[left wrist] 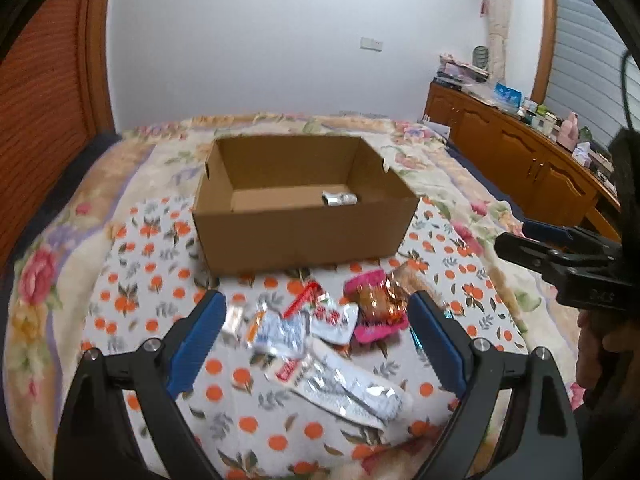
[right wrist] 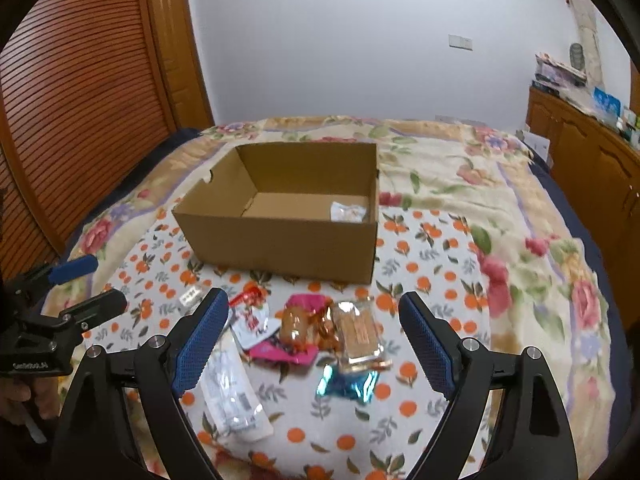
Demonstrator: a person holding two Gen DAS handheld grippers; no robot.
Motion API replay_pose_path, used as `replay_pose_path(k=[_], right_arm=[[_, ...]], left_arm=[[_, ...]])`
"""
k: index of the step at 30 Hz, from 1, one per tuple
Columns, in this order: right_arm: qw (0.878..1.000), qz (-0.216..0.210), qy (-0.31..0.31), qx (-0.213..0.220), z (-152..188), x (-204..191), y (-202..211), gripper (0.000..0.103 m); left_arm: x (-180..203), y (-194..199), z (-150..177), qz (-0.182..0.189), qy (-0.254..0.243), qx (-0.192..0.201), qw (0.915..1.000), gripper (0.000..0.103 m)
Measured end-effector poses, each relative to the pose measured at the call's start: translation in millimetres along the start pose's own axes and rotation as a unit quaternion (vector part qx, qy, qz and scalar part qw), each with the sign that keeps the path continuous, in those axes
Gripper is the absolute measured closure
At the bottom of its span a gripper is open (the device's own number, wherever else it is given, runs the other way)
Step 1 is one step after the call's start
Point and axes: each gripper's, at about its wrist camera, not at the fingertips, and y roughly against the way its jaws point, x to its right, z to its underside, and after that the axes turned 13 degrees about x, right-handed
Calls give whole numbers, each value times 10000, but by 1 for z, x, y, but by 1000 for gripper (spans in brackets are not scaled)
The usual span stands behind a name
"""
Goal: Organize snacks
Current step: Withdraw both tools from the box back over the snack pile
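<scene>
An open cardboard box (left wrist: 296, 236) (right wrist: 280, 244) stands on the bed, and a small silvery packet (left wrist: 339, 199) (right wrist: 347, 212) lies in its far right corner. In front of it lies a pile of snacks: a pink packet (left wrist: 372, 328) (right wrist: 288, 350), a white-and-red pouch (left wrist: 334, 318) (right wrist: 254, 324), a long silver packet (left wrist: 352, 392) (right wrist: 232, 396), an amber-wrapped cracker pack (right wrist: 358, 332) and a blue foil piece (right wrist: 348, 384). My left gripper (left wrist: 316, 304) (right wrist: 106, 282) hovers open above the pile, holding nothing. My right gripper (right wrist: 313, 298) (left wrist: 520, 238) is open too and holds nothing.
The bed carries a floral blanket (right wrist: 500, 208) with an orange-dotted cloth (left wrist: 152, 280) under the box and snacks. A slatted wooden wardrobe (right wrist: 80, 120) stands to the left. A wooden cabinet (left wrist: 520, 152) cluttered with items runs along the right wall.
</scene>
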Motion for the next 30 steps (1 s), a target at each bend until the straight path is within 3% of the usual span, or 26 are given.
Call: replay_pose_path(k=[5,10,18,30], right_arm=[[9999,-3,-139,-42,23,6,6,14],[9998,-32,-201,-41,44,11,2,14],[9992,-121,-351,-132,58,19,-14,14],[9986,-62,-350,-389,75,22,-27,14]], left_arm=[[6,-7,23,-121,266,-327,9990,10],[13,-23,44,-361,177,-567,9976,10],[-3,-60,76,-676,821,-1152,9876,10],[5,-97,112,-519,1139,-1945,9729,11]])
